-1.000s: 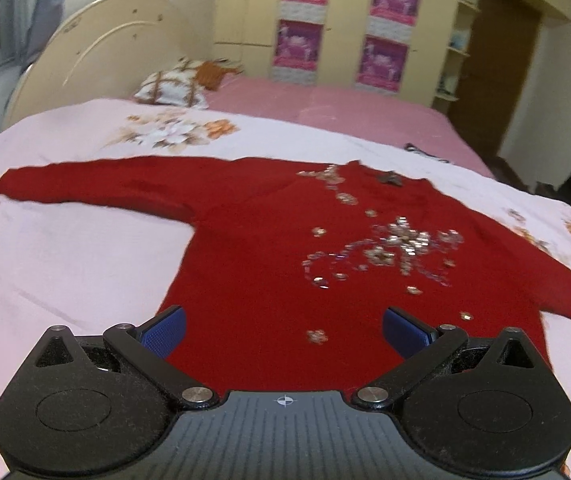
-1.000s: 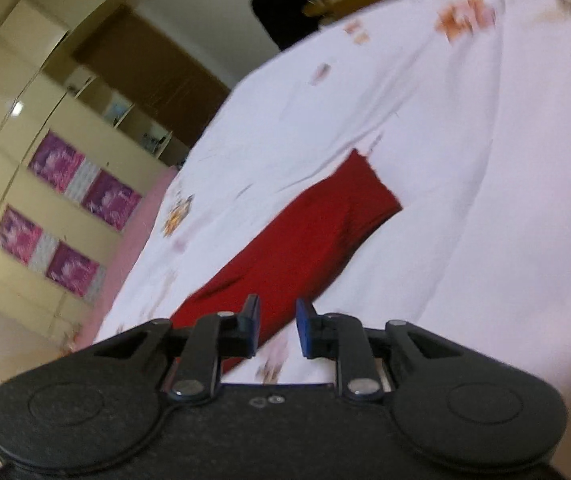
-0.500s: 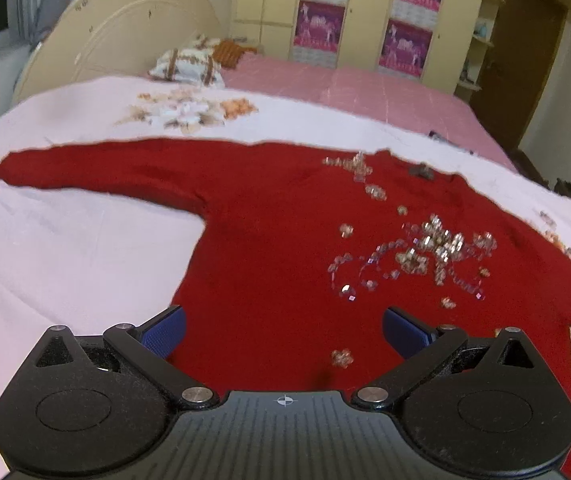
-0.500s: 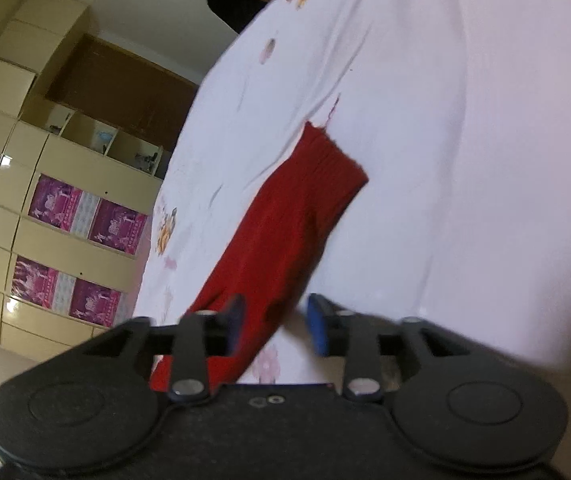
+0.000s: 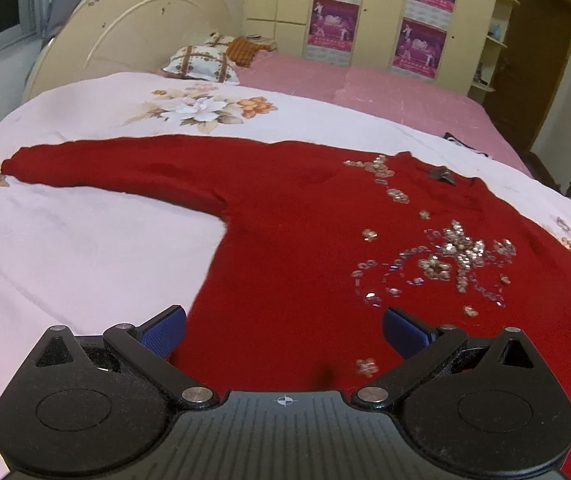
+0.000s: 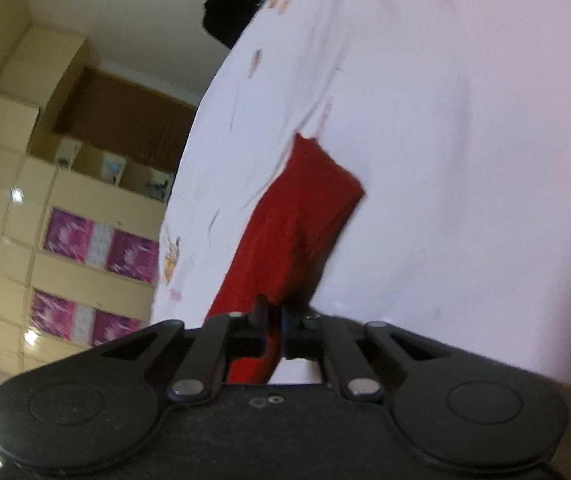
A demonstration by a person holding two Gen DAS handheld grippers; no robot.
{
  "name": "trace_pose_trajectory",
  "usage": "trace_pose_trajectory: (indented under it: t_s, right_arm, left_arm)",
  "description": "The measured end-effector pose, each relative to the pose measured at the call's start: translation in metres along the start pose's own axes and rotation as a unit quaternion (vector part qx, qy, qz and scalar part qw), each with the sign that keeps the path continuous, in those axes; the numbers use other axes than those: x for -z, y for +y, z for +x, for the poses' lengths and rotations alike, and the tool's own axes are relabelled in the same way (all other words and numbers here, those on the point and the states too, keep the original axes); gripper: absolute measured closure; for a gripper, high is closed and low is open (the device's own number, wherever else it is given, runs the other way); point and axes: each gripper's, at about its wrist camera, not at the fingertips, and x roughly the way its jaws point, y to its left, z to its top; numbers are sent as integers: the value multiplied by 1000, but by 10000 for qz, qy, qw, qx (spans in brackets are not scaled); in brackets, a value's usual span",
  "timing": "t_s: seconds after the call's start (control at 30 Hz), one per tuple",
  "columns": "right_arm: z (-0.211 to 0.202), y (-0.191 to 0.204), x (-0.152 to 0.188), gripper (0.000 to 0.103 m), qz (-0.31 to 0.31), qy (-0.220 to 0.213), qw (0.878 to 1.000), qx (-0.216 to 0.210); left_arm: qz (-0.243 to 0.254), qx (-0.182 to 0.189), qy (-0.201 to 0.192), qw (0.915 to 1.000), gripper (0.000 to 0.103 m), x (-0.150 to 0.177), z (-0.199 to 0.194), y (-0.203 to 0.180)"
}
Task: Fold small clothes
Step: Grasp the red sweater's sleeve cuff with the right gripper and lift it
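1. Red knitted sweater (image 5: 293, 240) spread flat, front up, on a bed under a pale floral sheet (image 5: 85, 248); silver sequin flowers (image 5: 449, 256) scattered across the chest.
2. One sleeve (image 5: 117, 168) stretched out toward the left of the left wrist view, cuff resting on the sheet.
3. Left gripper (image 5: 284, 330) poised over the sweater's lower hem, blue-padded fingers (image 5: 165, 330) spread wide, nothing between them, pads clear of the cloth.
4. Right gripper (image 6: 273, 316), in a tilted and blurred right wrist view, pressed down at the other sleeve (image 6: 297, 232); fingers just drawn together, now nearly closed, pinching a fold of red knit between the pads.
5. Cuff end of that sleeve lying on the sheet beyond the fingers, near a floral print.
6. Farther back: cream arched headboard (image 5: 133, 36), patterned pillow (image 5: 201, 62) on pink bedding (image 5: 365, 84), cream wardrobes with purple posters (image 5: 421, 44), dark wooden door (image 5: 541, 60).
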Motion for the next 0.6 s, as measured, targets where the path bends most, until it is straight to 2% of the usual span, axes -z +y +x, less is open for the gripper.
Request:
trace_pose_trajectory:
  t_s: [0.1,0.2,0.3,0.5,0.6]
  right_arm:
    - [4,32,6,96,-941,-36,9947,410]
    - [8,76,33,97,-2032,120,9780,453]
    - [9,117,75,97,-2708,382,9616,249]
    - [12,209,209,97,-4010,1106,9088,-314]
    - [11,246,289,97,-4653,1429,8718,-545]
  left_arm:
    - [-32,-155,68,9999,0,-2,8,9]
    - [21,-239,118,9996,0,-4,17,19]
    - [-4,143,152,9998,0,-7,23,31]
    - [0,525,162,9985,0,-20,44,59]
    - [-84,692,144,9975,0,-31,55,77]
